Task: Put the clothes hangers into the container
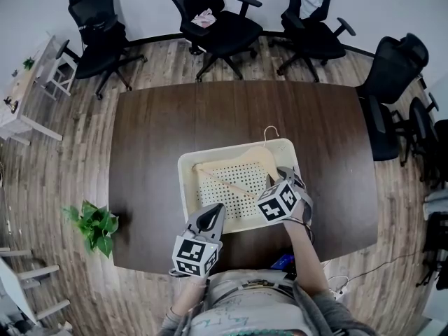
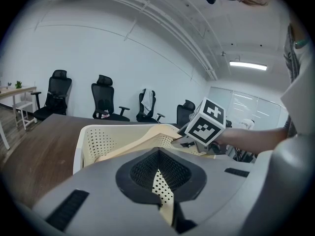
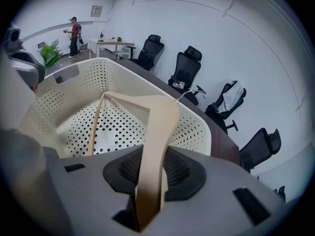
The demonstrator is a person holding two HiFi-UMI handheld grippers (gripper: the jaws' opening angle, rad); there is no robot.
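Dark wood table [image 1: 154,152] square in the middle of a white-walled office, plank floor [image 1: 63,187] all round. Black office chairs [image 1: 213,19] lined up from 11 to 1 o'clock beyond the far edge, more off at 3 o'clock. Leafy plant [image 1: 94,226] down at 8 o'clock by the table's corner, pale side desk [image 1: 21,96] out at 10 o'clock.

Dead centre on the table: cream perforated container [image 1: 187,180]. Inside it, slanted, a pale wooden hanger [image 1: 231,183], with its metal hook [image 1: 271,133] poking over the rim at 12 o'clock.

Right gripper [image 1: 287,175] in at the container's 4 o'clock corner, and gripping: jaws closed on one arm of the hanger [image 3: 157,127], wood running straight out from between the pads and up over the dotted container [image 3: 98,77] floor. Thin crossbar off at 10 o'clock in the right gripper view.

Left gripper [image 1: 211,217] down at the 6 o'clock rim, clamped too: a strip of the container's perforated wall pinched between its jaws. From the left gripper view, hanger [image 2: 138,141] rising above the rim at 12 o'clock, and the right gripper's marker cube [image 2: 206,123] at 1 o'clock.

Black-and-white square patterns on that marker cube. Small framed sign [image 3: 96,10] on the far wall in the right gripper view, too small to read. Person [image 3: 74,33] in a red top standing well back at 10 o'clock in the same view, beside another plant
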